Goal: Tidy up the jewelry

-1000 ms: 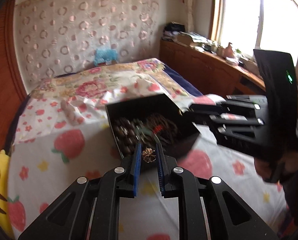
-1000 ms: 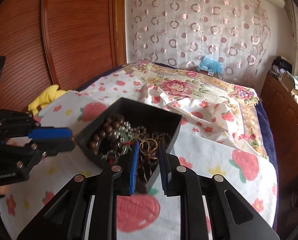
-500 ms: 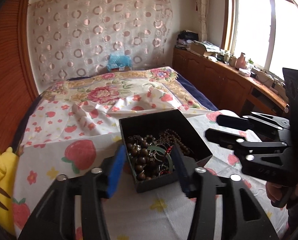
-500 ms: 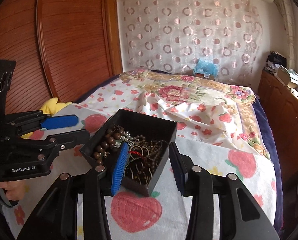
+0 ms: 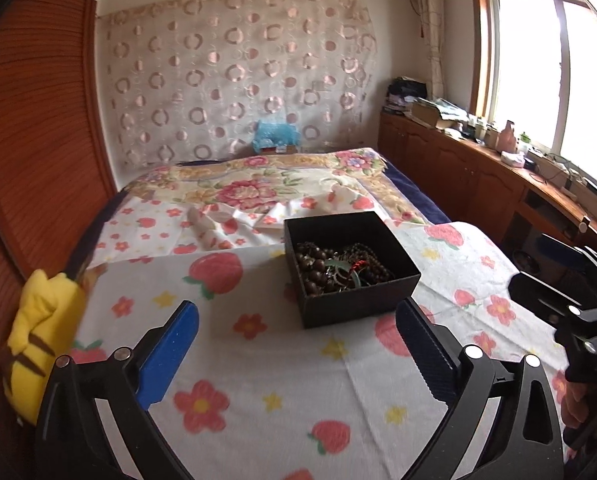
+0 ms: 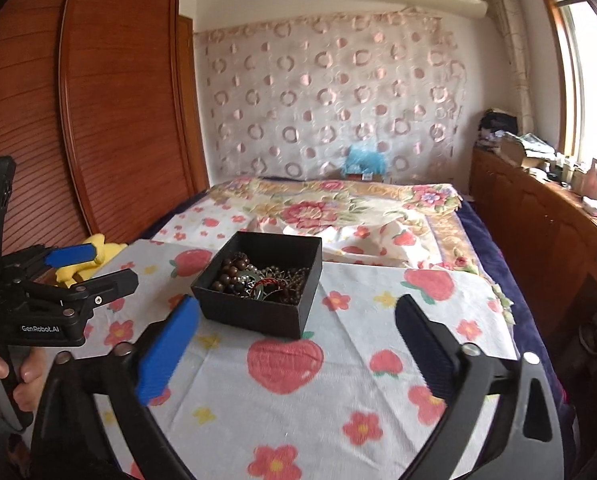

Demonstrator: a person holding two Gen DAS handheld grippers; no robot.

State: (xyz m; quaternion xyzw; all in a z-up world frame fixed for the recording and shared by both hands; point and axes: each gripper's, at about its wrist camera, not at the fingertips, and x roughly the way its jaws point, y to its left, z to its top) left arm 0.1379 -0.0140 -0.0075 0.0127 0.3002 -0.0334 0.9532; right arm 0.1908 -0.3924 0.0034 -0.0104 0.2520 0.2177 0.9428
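From my left wrist camera, the left hand-held gripper [image 5: 296, 344] stands with its jaws spread wide; they have just been opening, and nothing lies between them but the strawberry-print bedsheet [image 5: 258, 380]. The black box [image 5: 350, 264] sits on the bed at about 1 o'clock from this gripper, near but clear of both pads, its top open. Inside I see a tangle of jewelry [image 5: 340, 270]: dark wooden beads, something green and a bit of red; I cannot separate the pieces further.

At 3 o'clock in that same view the right hand-held gripper [image 5: 554, 276] reaches in from the frame edge. From its own camera, the right hand-held gripper [image 6: 296, 342] is likewise spread wide, its jaws having just been opening, with nothing between the pads. The box [image 6: 258, 284] lies at about 11 o'clock from it, just beyond the blue left pad, not touching.

At 9 o'clock in the right view I see the left gripper's body held by a hand [image 6: 2, 376] around its handle. A yellow plush toy [image 5: 42, 344] lies at the bed's edge, at 9 o'clock in the left view, against the wooden wardrobe [image 6: 98, 120].
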